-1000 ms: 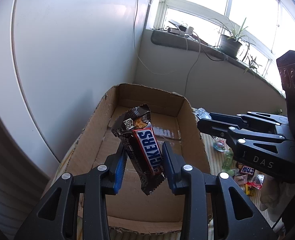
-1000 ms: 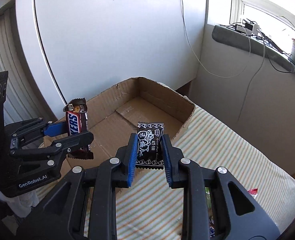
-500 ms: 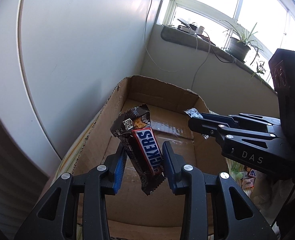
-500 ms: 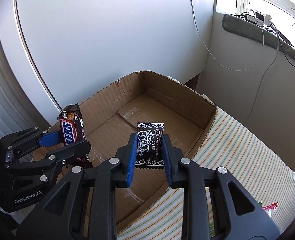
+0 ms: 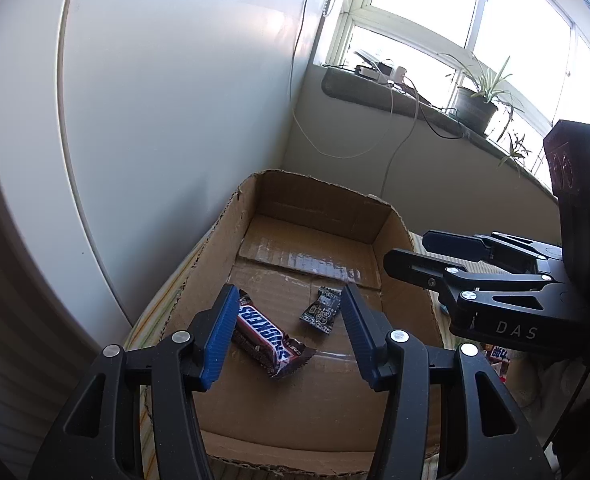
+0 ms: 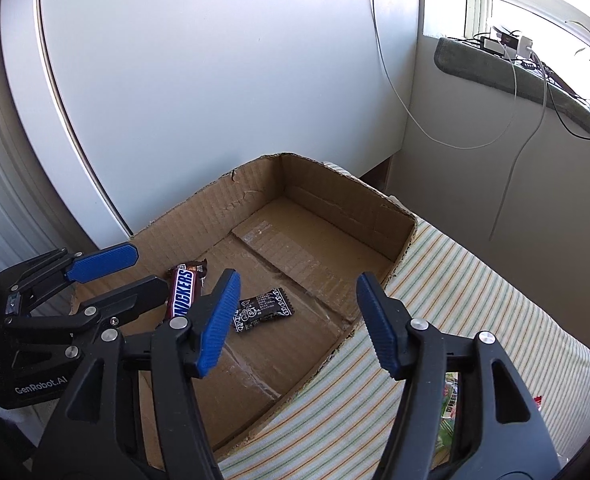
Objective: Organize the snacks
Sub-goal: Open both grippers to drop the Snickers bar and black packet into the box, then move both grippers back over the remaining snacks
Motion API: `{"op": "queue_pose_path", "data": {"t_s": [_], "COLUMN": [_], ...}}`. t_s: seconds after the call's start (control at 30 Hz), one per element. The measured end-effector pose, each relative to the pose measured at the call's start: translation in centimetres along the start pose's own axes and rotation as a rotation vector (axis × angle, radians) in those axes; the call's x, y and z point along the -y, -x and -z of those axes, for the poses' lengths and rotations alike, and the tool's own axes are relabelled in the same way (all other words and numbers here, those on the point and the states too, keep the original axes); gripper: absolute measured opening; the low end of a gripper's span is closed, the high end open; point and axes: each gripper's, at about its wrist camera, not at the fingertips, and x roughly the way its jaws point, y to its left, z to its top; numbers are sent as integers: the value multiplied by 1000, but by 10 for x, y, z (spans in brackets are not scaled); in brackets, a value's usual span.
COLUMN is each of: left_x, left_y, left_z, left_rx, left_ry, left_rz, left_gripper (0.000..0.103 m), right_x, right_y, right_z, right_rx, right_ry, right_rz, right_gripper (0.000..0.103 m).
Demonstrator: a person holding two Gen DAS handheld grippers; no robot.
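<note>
Snickers bar (image 5: 269, 338) lies flat on the floor of the cardboard box (image 5: 323, 196), small black candy packet (image 5: 322, 310) just beside it, apart. Left gripper (image 5: 285, 334) and right gripper (image 6: 297, 320) hang over the box, jaws opening, nothing gripped. Box sits on a striped cloth (image 6: 475, 292).

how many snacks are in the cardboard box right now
2. The Snickers bar lies on the floor of the cardboard box, toward its left side. The small black candy packet lies just right of it. No others show inside; more snacks lie outside the box.
</note>
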Motion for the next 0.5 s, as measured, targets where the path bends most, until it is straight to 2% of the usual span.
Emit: {"op": "queue_pose_path", "data": {"t_s": [0.3, 0.5], "left_x": [22, 49], "left_y": [3, 5], "left_z": [-3, -1], "left_rx": [21, 26], "left_ry": [-37, -85], "left_rz": [38, 88], "left_gripper": [52, 52], "right_x": [12, 38], "right_y": [40, 81], "right_z": [11, 32], "right_rx": [34, 52], "right_ry": [8, -14], "right_rz": [23, 60], "right_gripper": [63, 63]}}
